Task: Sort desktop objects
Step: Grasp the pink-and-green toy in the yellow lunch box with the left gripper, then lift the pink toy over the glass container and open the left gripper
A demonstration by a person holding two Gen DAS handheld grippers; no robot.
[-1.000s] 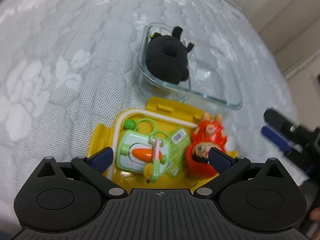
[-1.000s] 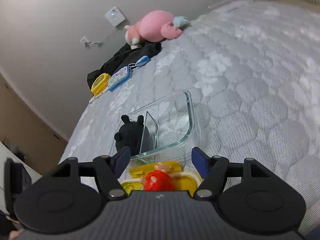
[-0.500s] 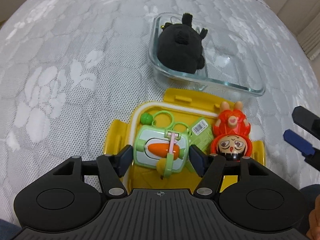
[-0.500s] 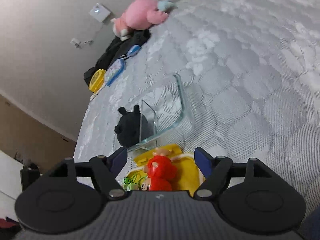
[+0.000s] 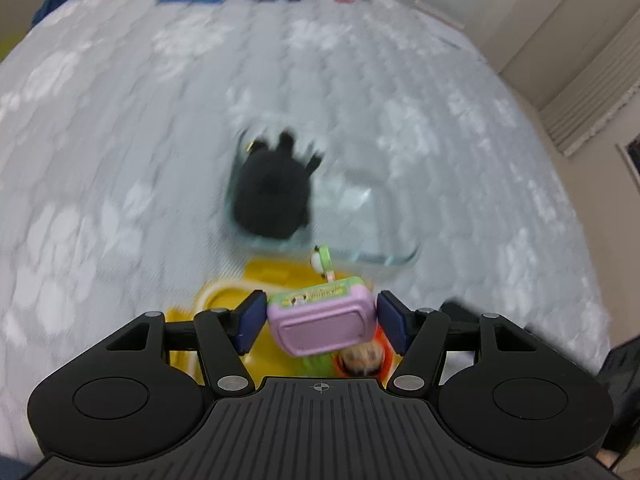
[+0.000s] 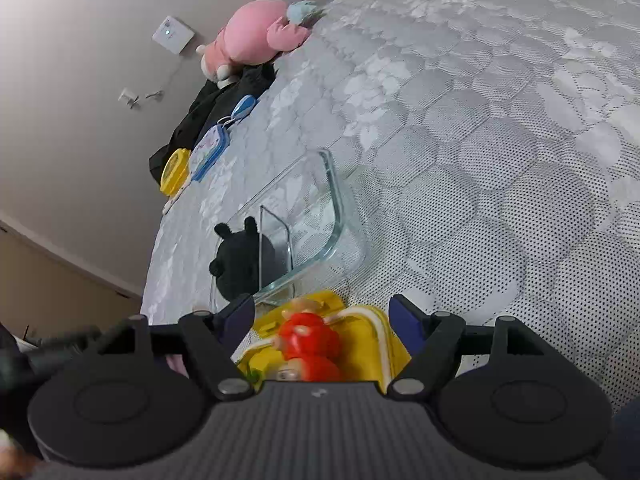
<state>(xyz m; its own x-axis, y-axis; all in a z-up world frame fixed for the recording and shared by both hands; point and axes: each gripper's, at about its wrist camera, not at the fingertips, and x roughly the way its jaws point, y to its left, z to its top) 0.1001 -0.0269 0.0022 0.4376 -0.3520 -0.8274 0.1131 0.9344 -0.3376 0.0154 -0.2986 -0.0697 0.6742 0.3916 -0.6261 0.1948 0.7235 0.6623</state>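
Observation:
My left gripper (image 5: pixel 321 313) is shut on a green toy case with a pink back (image 5: pixel 320 330), held up above the yellow tray (image 5: pixel 224 300); the case's keyring end points away from me. A red doll (image 5: pixel 360 360) lies in the tray beneath it. Beyond stands a clear glass container (image 5: pixel 376 256) with a black plush (image 5: pixel 272 196) in its left compartment. This view is blurred. My right gripper (image 6: pixel 320 312) stands open over the red doll (image 6: pixel 308 336) and the yellow tray (image 6: pixel 384 336), touching neither. The glass container (image 6: pixel 336 216) and black plush (image 6: pixel 240 264) sit just past them.
Everything rests on a grey quilted mattress (image 6: pixel 480 140). At its far end lie a pink plush (image 6: pixel 256 36), dark clothing (image 6: pixel 216 104), a blue-rimmed case (image 6: pixel 210 146) and a yellow case (image 6: pixel 176 172). The mattress edge drops off at the left of the right wrist view.
My left gripper closed on the green toy case and lifted it out of the yellow tray, flipping its pink back toward the camera. My right gripper rolled slightly and stayed over the tray.

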